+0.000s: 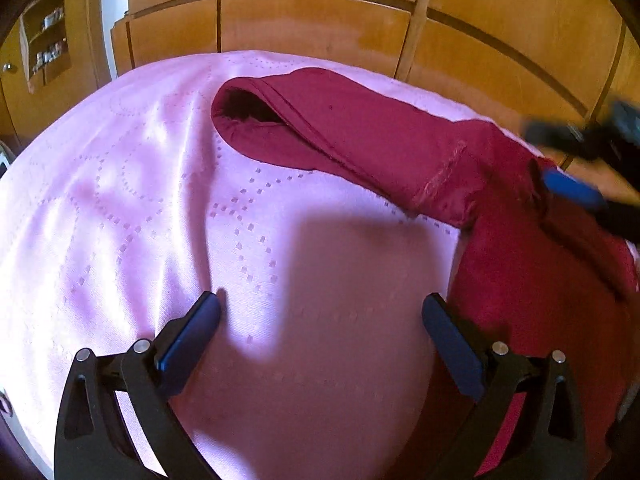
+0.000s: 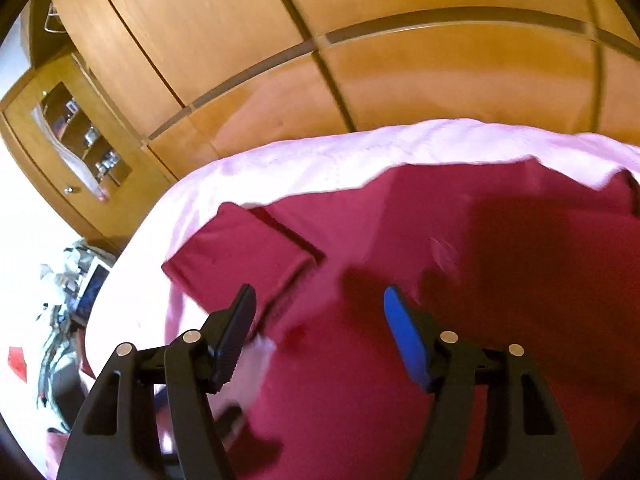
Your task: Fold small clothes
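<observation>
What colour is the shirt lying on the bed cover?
The shirt is dark red, almost maroon, seen best in the left wrist view.

Your left tongs [image 1: 322, 314] hang with fingers spread wide, gripping nothing. Your right tongs [image 2: 320, 306] gape equally wide, tilted downward, also gripping nothing.

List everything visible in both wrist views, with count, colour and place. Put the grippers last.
Garment: one, dark red, spread on the bed's right side, one sleeve stretched leftward.
Bedspread: one, pink with a dotted pattern, covering the bed.
Wardrobe: one, light brown wood, behind the bed.
Glass-front cabinet: one, same wood, far left, small items inside.
Clutter: mixed colours, beside the bed on the left; items unclear.
Left gripper: black with blue pads, jaws open over bare bedspread.
Right gripper: black, jaws open over the garment.
</observation>
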The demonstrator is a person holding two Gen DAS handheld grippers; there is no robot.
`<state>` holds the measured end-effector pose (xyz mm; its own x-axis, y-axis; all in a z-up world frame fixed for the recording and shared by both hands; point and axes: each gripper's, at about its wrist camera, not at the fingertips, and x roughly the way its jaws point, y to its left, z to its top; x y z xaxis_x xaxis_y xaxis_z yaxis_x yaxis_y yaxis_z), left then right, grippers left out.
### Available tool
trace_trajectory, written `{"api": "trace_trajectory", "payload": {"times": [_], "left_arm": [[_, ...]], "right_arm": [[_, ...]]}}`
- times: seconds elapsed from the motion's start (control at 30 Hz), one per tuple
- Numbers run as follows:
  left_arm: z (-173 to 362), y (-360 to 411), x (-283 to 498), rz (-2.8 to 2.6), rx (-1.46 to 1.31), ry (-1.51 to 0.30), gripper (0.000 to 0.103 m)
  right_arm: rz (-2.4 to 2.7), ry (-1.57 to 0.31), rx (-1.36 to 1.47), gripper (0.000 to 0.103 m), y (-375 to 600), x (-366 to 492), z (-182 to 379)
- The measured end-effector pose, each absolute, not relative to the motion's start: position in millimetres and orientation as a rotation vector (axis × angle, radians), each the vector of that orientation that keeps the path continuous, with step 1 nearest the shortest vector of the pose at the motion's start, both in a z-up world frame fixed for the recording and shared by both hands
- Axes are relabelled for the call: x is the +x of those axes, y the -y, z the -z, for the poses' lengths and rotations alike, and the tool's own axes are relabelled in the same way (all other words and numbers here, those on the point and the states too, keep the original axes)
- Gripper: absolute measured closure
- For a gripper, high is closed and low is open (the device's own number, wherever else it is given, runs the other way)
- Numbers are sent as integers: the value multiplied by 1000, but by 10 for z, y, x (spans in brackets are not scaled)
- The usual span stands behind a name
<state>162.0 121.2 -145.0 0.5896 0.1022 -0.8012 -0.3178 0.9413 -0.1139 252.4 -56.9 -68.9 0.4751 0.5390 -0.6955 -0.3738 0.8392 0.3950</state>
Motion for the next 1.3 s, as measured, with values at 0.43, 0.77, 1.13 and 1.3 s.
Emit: {"api": "trace_trajectory", "payload": {"times": [0.43,0.77,1.13,1.3], "left_arm": [[1461,-1253,1580,-242,-266,-903,2],[1459,-1254,1583,-242,-268,-903,2],[1457,-1234,1576,-244,-264,-905,2],[1459,-1223,1617,-252,-243,-926,2]], "right_arm": [[-642,-1050,60,66,40,2871,1053],[-723,-951,146,98,251,2618,671],[-606,-810,255,98,1332,2515,80],[-488,-795,288,98,1974,2532,34]]}}
